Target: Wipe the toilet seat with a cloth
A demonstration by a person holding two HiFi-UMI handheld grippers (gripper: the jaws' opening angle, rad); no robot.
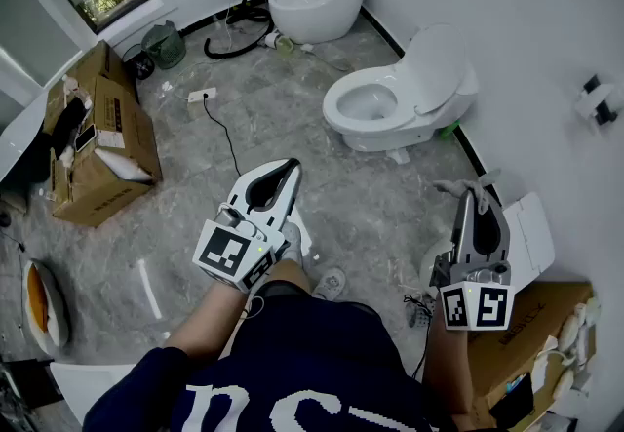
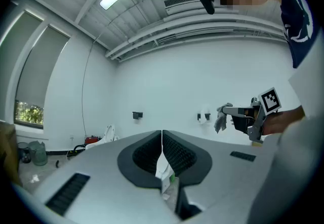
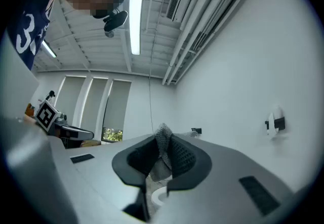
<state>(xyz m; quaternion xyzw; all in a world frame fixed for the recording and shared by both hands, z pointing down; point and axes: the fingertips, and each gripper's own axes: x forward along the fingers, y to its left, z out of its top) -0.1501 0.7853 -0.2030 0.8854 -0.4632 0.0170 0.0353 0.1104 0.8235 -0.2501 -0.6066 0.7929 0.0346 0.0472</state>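
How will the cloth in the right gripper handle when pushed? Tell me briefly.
Probably floppy: the cloth droops in folds from the right gripper. Likely light, since one small pinch holds it. Pushed, it may bunch rather than slide flat.

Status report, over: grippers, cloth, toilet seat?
Left gripper shut, empty. Right gripper shut on grey cloth. White toilet seat ahead, lid raised, not yet touched. No obstacle seen between.

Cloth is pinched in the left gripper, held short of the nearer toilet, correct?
No. The cloth is pinched in the right gripper, as the right gripper view shows; the left gripper is shut on nothing. It is indeed held short of the nearer toilet.
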